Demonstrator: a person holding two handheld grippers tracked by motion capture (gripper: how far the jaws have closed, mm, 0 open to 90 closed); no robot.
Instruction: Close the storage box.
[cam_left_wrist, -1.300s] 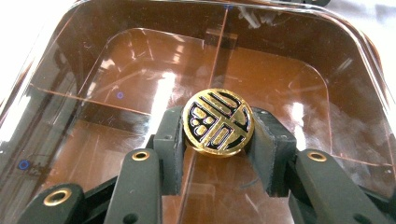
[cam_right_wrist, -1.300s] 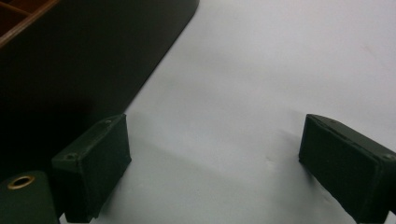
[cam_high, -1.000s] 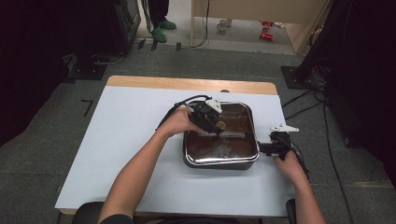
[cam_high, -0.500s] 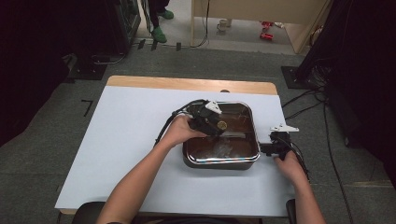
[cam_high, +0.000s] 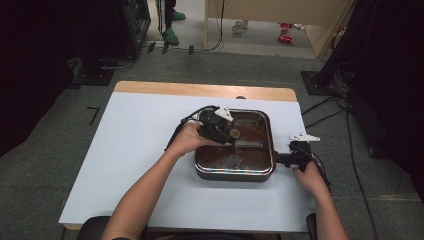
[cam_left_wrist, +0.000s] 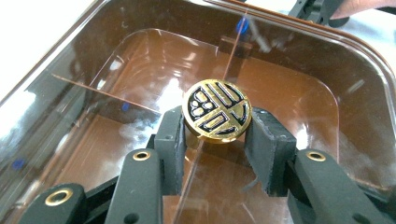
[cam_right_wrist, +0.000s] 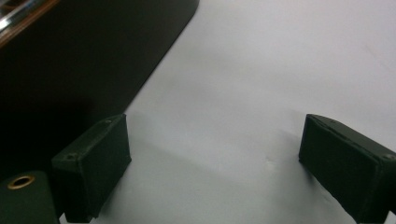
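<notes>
Left gripper (cam_left_wrist: 215, 140) pinching round gold-and-black knob (cam_left_wrist: 217, 115) of brown transparent lid (cam_left_wrist: 116, 70), jaws just tightened; off-centre lift risks slipping. Right gripper (cam_right_wrist: 212, 163) spread.

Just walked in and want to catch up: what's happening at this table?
A person is working on a square pan with a brown see-through lid on a white table. The left gripper has its fingers closed on the lid's round gold knob; the lid sits on the pan. The right gripper rests open on the table beside the pan, holding nothing.
</notes>
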